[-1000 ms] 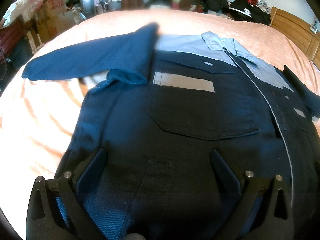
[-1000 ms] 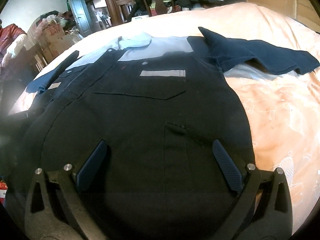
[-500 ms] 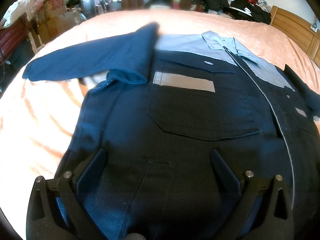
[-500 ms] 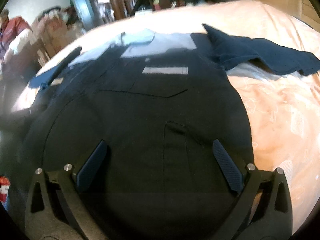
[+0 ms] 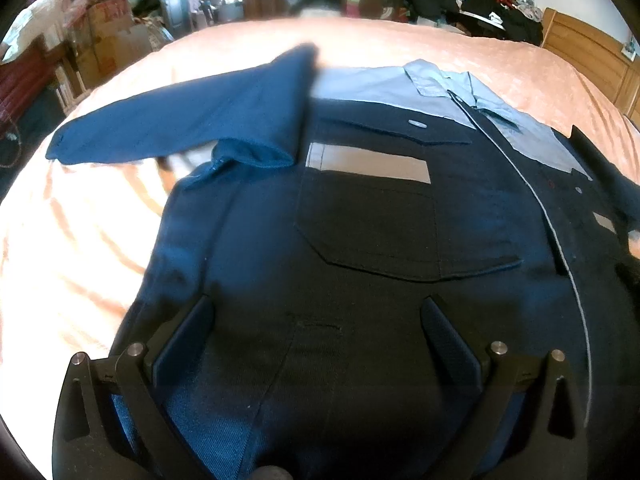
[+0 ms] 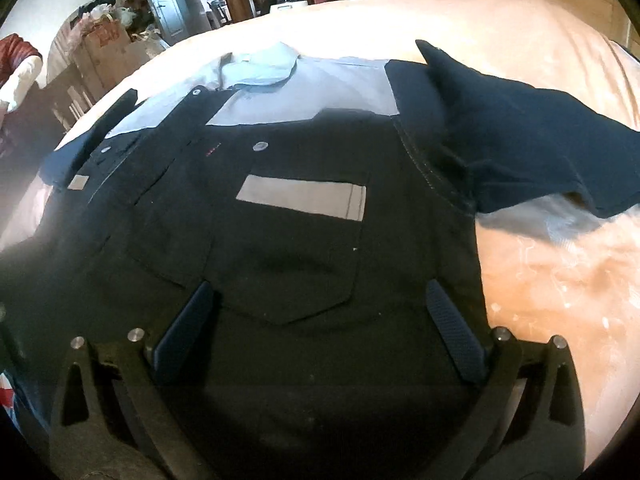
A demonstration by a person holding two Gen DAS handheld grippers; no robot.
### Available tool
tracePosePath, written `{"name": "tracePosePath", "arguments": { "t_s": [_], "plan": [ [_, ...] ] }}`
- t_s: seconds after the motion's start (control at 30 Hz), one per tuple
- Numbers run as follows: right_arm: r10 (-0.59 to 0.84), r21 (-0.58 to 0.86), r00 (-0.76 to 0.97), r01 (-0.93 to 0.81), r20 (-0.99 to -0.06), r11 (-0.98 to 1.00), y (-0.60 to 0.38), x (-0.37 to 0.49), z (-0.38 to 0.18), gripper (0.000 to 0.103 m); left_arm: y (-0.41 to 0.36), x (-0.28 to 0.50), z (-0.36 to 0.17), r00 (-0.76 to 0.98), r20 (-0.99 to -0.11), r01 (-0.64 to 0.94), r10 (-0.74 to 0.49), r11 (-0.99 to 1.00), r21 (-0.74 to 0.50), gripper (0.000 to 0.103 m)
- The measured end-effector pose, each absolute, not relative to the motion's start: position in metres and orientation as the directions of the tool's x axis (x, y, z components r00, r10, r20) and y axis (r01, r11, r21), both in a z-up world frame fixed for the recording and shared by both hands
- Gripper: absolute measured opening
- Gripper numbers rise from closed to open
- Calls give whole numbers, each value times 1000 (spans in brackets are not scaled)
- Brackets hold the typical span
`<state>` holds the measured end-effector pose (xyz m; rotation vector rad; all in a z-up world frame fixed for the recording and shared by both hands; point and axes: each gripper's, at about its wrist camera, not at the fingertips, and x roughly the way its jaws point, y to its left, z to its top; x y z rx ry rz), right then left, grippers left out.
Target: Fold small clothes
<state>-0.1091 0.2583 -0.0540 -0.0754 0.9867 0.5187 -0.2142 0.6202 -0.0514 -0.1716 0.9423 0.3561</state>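
One navy shirt (image 5: 360, 240) spread flat on peach bed (image 5: 80, 240), two sleeves out sideways, two grey-striped chest pockets, one pale collar (image 6: 260, 68), two tools, left tool (image 5: 316, 312) and right tool (image 6: 320, 300), both wide, empty, above hem

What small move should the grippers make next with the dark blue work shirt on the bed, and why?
Probably close the open left gripper on the cuff of the left sleeve and fold it across the chest: the dark blue work shirt lies flat on the peach bedspread, both sleeves spread outward, nothing gripped.
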Motion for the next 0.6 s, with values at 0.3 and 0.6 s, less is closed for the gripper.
{"name": "tracePosePath", "arguments": {
  "t_s": [0.3, 0.6],
  "plan": [
    [381, 167, 438, -451, -814, 877, 258, -110, -54, 103, 619, -212, -52, 535, -814, -374, 228, 927, 14, 103],
    [380, 167, 437, -451, -815, 877, 259, -110, -54, 103, 619, -215, -52, 544, -806, -377, 234, 926, 14, 103]
  ]
}}
